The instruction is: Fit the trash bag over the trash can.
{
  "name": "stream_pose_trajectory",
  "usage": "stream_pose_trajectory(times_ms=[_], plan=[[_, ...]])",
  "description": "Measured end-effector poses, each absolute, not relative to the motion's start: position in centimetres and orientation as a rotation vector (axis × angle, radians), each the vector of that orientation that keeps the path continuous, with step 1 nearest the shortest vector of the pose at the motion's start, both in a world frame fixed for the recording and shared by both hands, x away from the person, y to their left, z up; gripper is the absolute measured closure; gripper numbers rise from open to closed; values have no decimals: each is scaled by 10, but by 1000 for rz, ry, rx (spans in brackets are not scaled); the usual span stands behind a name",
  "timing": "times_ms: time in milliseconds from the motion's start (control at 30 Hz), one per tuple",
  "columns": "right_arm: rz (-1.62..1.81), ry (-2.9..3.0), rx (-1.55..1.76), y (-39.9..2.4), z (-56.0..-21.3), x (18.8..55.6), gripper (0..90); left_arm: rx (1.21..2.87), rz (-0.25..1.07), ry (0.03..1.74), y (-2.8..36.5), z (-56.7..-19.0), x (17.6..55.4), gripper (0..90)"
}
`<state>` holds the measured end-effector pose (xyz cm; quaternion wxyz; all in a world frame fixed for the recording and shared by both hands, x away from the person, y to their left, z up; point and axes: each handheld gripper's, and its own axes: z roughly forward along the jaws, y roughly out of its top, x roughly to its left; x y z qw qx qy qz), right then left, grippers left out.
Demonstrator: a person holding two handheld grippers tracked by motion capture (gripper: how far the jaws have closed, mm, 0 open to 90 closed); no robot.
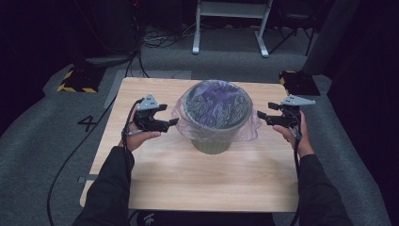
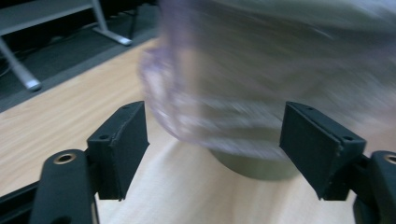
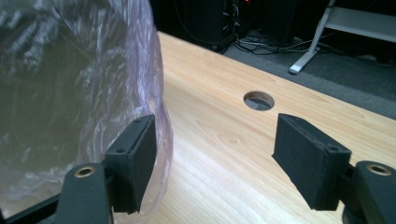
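Note:
A grey-green bin point(image 1: 211, 143) stands in the middle of the wooden table point(image 1: 197, 179). A thin purple-tinted plastic bag point(image 1: 216, 101) lines it and folds down over its rim. My left gripper point(image 1: 170, 114) is just left of the bag, open, with nothing between its jaws. In the left gripper view point(image 2: 215, 149) the blurred bag point(image 2: 261, 70) and the bin's base point(image 2: 252, 165) lie beyond the spread jaws. My right gripper point(image 1: 262, 113) is at the bin's right, open. In the right gripper view point(image 3: 215, 154) the bag point(image 3: 70, 84) hangs beside one fingertip point(image 3: 135, 158); bare wood lies between the jaws.
A round hole point(image 3: 258, 100) is cut in the tabletop. Beyond the table, on the grey carpet, stand a white-legged frame point(image 1: 230, 28) and two black boxes with yellow stripes point(image 1: 77, 80) point(image 1: 299, 80). Cables trail over the floor at the left point(image 1: 70, 160).

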<state>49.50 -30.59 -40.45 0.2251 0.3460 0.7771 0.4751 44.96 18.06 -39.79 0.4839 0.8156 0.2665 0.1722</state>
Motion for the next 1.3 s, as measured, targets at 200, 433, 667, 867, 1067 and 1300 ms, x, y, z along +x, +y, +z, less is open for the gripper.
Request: stream_pose_trajectory(times_ms=[200,433,667,867,1067,1300], plan=[[1310,2235,821,-301,-409,486,307,2000,374,561,163,-404,437,200],[1384,2288,724,-294,-412,476,300,2043,392,523,143,-409,432,277],[1401,2406,590,-277,-414,465,232,2009,402,555,148,-410,438,573],[1428,2406,566,-266,-415,460,448,2019,424,535,145,-412,440,805],[1404,2396,544,-260,-422,455,826,2017,437,540,145,-416,443,898],[1333,2439,529,-253,-429,453,900,2060,432,551,143,-426,446,900]])
